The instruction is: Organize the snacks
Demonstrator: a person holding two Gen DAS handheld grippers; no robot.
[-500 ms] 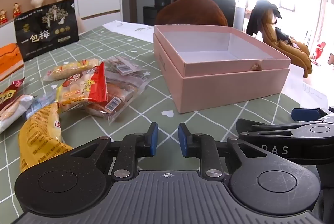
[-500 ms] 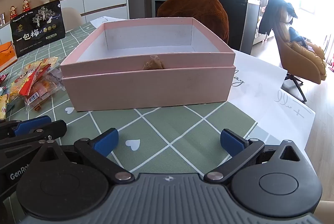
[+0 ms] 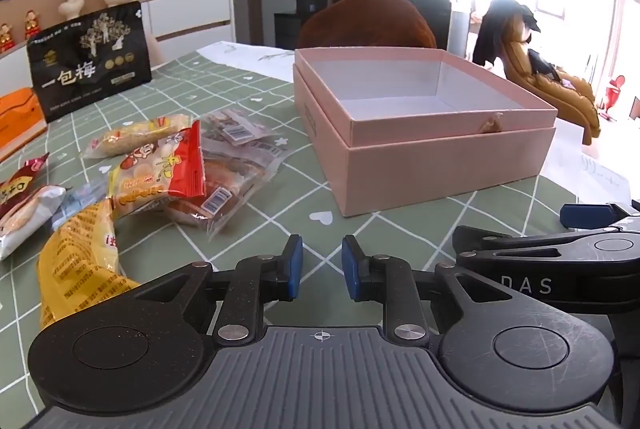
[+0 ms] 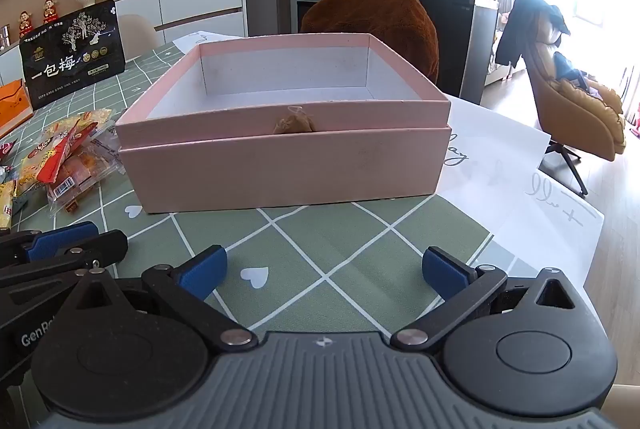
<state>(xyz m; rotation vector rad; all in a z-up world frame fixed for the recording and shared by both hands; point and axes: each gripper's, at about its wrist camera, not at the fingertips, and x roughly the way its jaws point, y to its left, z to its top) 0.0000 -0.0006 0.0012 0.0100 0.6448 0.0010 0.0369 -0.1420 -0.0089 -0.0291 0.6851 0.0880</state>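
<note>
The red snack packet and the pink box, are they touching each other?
Apart. The left wrist view shows bare green tablecloth between the red snack packet and the pink box.

Table (image 4: 344,249) covered in green cloth with a white diagonal grid and small white hearts. Bearing, centre to right: one open pink box (image 4: 280,169), white-lined; beneath and beyond its right side, white paper sheets (image 4: 520,181) with script lettering. Bearing, left: a loose heap of wrapped snacks (image 3: 160,173), a yellow packet (image 3: 76,261) nearest, a black pouch (image 3: 88,65) standing upright at the far left, and an orange packet (image 3: 18,117) at the left edge.
</note>
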